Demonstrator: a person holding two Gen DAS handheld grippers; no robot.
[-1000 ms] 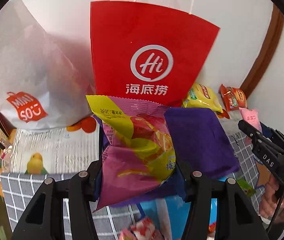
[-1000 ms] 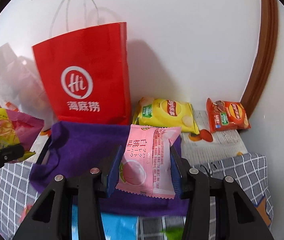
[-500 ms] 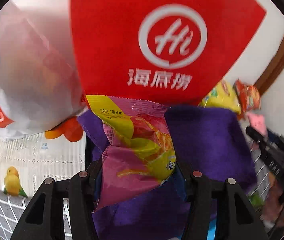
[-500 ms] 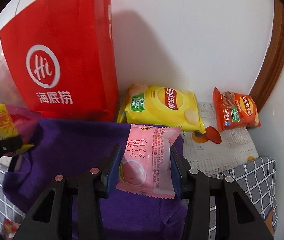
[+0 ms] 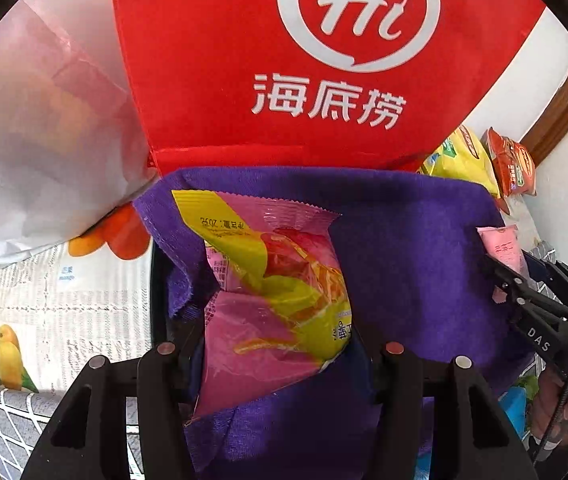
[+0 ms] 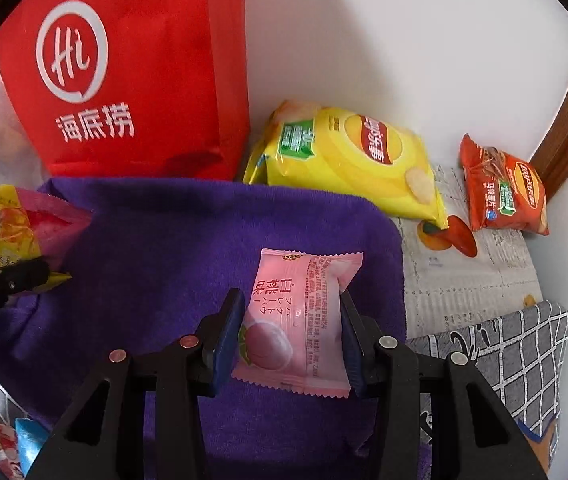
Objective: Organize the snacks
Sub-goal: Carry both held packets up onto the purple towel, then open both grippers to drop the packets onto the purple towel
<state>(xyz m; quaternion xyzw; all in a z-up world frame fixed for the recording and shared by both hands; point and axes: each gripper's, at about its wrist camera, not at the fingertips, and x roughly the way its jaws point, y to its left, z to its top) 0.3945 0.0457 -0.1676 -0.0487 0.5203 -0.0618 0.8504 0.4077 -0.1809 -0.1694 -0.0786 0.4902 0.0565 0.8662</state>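
My left gripper [image 5: 278,344] is shut on a pink and yellow snack packet [image 5: 272,288], held over the left part of a purple cloth [image 5: 403,248]. My right gripper [image 6: 289,336] is shut on a light pink peach packet [image 6: 299,316] over the right part of the same purple cloth [image 6: 172,248]. In the right wrist view the left gripper [image 6: 8,280] shows at the left edge with its packet [image 6: 32,232]. In the left wrist view the right gripper [image 5: 523,300] shows at the right edge with the pink packet [image 5: 501,246].
A red paper bag [image 6: 124,72] stands against the wall behind the cloth, with a white plastic bag [image 5: 44,120] to its left. A yellow chip bag [image 6: 351,164] and an orange chip bag [image 6: 503,192] lie at the back right. More snacks [image 6: 8,444] lie at the near left.
Both grippers have sunk and moved forward with their packets, from before the cloth to over it. The red bag and the chip bags now loom larger.
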